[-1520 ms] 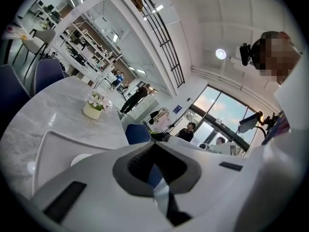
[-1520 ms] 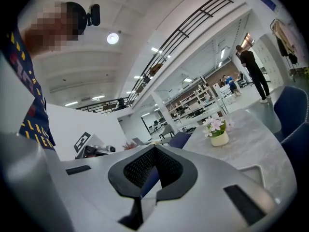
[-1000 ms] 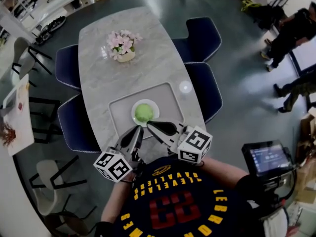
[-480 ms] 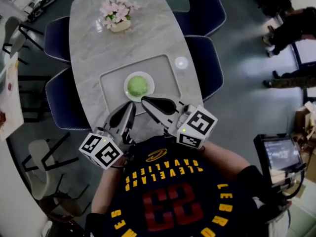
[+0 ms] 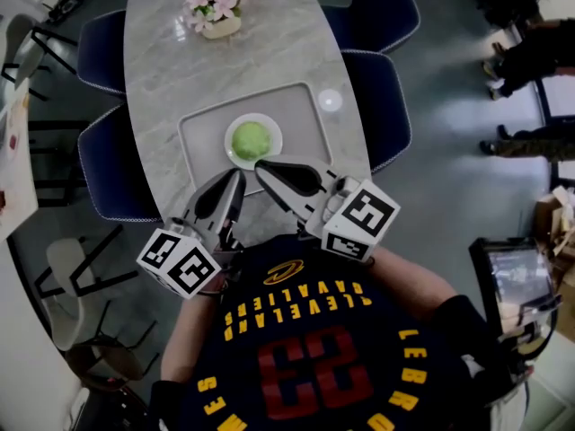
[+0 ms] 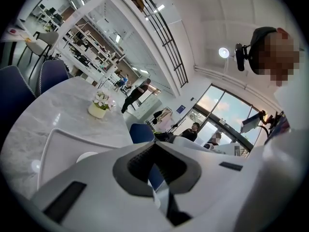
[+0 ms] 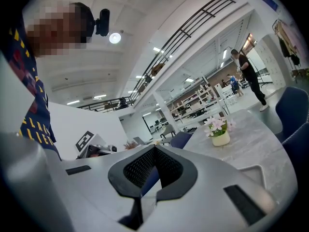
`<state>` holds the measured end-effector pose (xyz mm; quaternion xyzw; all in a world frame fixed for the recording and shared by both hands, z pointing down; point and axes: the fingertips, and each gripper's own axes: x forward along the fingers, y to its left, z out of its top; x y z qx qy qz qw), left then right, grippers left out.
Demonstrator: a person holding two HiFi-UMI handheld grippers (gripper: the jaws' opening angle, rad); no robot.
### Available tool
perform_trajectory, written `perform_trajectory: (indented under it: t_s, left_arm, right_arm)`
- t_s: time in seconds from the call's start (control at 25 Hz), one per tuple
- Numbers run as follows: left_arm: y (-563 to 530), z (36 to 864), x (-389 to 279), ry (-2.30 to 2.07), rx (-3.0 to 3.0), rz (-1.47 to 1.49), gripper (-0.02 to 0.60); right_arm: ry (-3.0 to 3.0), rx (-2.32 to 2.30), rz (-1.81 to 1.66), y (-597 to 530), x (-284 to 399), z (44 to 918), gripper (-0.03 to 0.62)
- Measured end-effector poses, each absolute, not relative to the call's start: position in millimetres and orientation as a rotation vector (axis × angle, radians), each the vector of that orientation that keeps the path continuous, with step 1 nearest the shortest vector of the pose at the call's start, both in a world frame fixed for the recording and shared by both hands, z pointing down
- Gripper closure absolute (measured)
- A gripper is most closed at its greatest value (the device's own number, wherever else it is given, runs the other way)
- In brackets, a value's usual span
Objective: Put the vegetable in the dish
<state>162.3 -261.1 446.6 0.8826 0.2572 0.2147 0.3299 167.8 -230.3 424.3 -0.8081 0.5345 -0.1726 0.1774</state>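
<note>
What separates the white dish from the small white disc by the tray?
The white dish sits inside the tray; the disc lies on bare table off the tray's far right corner. The dish holds the green vegetable; the disc carries nothing. The dish is wider. Both are round and white.

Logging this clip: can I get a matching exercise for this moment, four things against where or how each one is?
Things:
1. green vegetable
2. flower pot
3. small white disc
4. right claw

Places or states:
A. at the far end of the table
B. on the white dish inside the tray
C. shut and empty, tip close to the dish
D. on bare tabletop, just right of the tray

Pairs: 1-B, 2-A, 3-D, 4-C.
</note>
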Motion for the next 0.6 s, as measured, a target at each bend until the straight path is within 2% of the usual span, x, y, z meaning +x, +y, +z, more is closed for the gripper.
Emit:
perform_trajectory:
  t_s: [0.6]
  left_arm:
    - [-260.1, 447.3, 162.7, 0.677, 2.305, 0.575, 0.581]
  right_arm:
    - [1.504, -2.296, -0.497, -229.5, 167.8, 425.4, 0.589]
